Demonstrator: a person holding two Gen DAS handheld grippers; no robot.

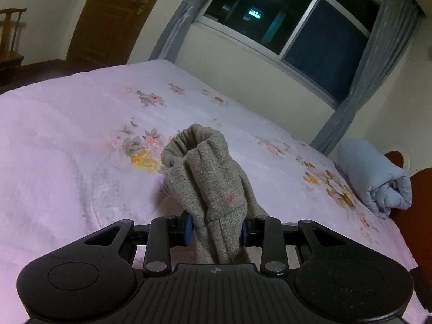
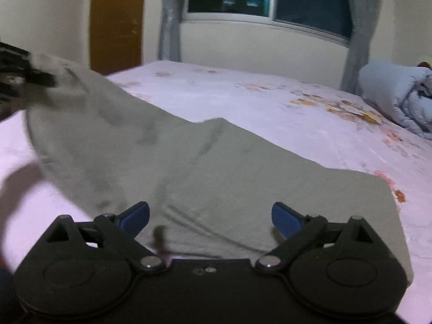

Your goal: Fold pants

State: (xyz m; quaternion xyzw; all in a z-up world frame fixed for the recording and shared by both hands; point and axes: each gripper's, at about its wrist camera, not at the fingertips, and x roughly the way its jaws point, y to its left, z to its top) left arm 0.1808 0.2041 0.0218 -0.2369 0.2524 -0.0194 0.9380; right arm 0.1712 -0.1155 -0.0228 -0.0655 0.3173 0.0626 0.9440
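The grey knit pants (image 2: pixel 216 167) lie spread on the pink floral bed sheet (image 2: pixel 256 102). My left gripper (image 1: pixel 217 228) is shut on a bunched end of the pants (image 1: pixel 213 178), which stands up in a fold ahead of the blue pads and is raised off the sheet. In the right wrist view that lifted end rises toward the upper left, where the left gripper (image 2: pixel 16 78) shows as a dark blur. My right gripper (image 2: pixel 210 220) stands open just above the flat part of the pants, with nothing pressed between its blue pads.
A rolled light-blue quilt (image 1: pixel 375 178) lies at the right side of the bed by a dark red headboard (image 1: pixel 415 189). Beyond the bed are a window with grey curtains (image 1: pixel 283 21), a brown door (image 1: pixel 113 19) and a wooden chair (image 1: pixel 10 40).
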